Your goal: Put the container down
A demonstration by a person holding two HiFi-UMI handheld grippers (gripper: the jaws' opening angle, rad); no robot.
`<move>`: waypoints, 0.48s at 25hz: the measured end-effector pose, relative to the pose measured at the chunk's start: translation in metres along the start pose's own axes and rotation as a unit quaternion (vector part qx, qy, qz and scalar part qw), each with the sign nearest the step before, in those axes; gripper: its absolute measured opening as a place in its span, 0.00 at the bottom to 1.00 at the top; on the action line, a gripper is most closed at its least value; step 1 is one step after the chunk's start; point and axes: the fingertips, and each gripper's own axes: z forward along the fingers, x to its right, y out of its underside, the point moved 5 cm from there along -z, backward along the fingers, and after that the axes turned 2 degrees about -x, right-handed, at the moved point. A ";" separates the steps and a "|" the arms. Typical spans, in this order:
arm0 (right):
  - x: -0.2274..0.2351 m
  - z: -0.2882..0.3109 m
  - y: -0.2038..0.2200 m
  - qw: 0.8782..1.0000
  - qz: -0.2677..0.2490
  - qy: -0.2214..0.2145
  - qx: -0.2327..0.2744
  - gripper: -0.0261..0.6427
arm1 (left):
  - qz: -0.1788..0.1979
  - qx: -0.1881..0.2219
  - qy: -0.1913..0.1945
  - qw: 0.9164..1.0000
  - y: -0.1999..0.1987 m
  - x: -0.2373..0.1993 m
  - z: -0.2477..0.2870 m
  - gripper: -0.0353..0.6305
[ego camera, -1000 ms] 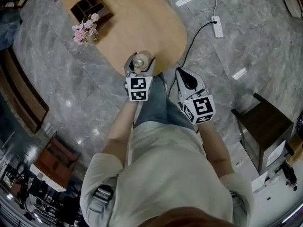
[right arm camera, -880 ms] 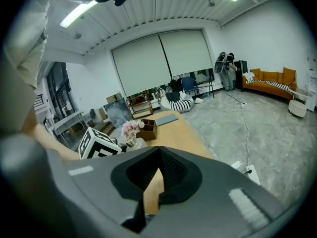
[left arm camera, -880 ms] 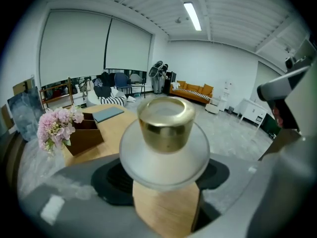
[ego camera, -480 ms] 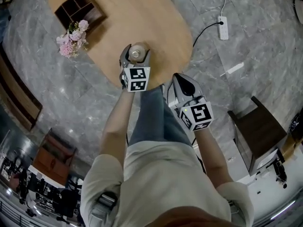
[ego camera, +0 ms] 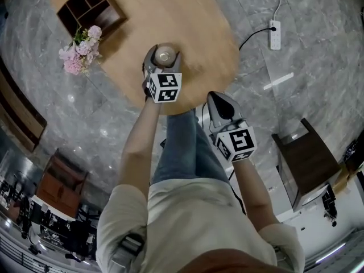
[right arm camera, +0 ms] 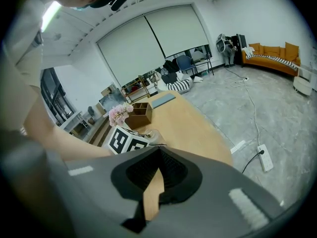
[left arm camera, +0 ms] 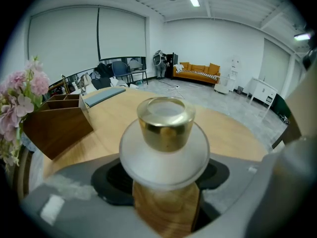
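**Item 1, pink flowers.** Sitting at the tabletop's left edge, just beside the wooden organiser at its far left corner. I am counting both as well apart from the set-down spot.

**Item 2, left hand-held gripper.** Its jaws are standing wide and are clamped on the container's sides. I am holding it over the tabletop's near part, inside the rim.

**Item 3, container.** It has a gold cap and a flared frosted white shoulder, and it is upright between the left jaws, above the tabletop's near part. I cannot tell whether its base is touching the wood.

**Handling note.**
- I am aiming to lower it straight down and level.
- I am judging that the jaws should part only once the base is sitting flat.
- The spot is close to the tabletop's near edge, so easing a little farther in first looks safer.
- The pads seem to sit beneath the flared shoulder, so lifting out risks catching it.
- Opening both sides evenly and backing out level, toward the near edge, looks cleaner.

**Item 4, right hand-held gripper.** Its jaws are closed together with nothing between them. It is hanging off the tabletop's near edge, over the floor. I am planning to keep it parked there, clear of the left one's exit path.

**Item 5, power strip.** Lying on the floor beyond the tabletop's right edge, so it is no concern.
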 end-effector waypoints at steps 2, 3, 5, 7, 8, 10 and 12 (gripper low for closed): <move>0.000 0.003 0.000 1.000 0.002 0.000 0.000 0.04 | 0.002 -0.002 -0.002 1.000 0.001 -0.003 0.005 0.57; 0.000 0.004 0.000 1.000 0.003 0.000 0.000 0.04 | 0.002 -0.003 -0.002 1.000 0.002 -0.004 0.007 0.57; 0.000 0.006 -0.001 1.000 0.004 0.000 0.000 0.04 | 0.001 0.001 0.001 1.000 0.004 -0.006 0.010 0.57; -0.001 0.006 -0.001 1.000 0.004 0.001 0.002 0.04 | 0.000 0.008 0.004 1.000 0.004 -0.007 0.012 0.57; -0.001 0.006 -0.001 1.000 0.004 0.002 0.003 0.04 | 0.000 0.011 0.004 1.000 0.004 -0.007 0.012 0.57; -0.002 0.004 -0.002 1.000 0.006 0.004 0.007 0.04 | -0.003 0.013 0.007 1.000 0.005 -0.006 0.013 0.57; -0.004 0.001 -0.003 1.000 0.008 0.006 0.013 0.04 | -0.015 0.010 0.019 1.000 0.006 -0.005 0.013 0.57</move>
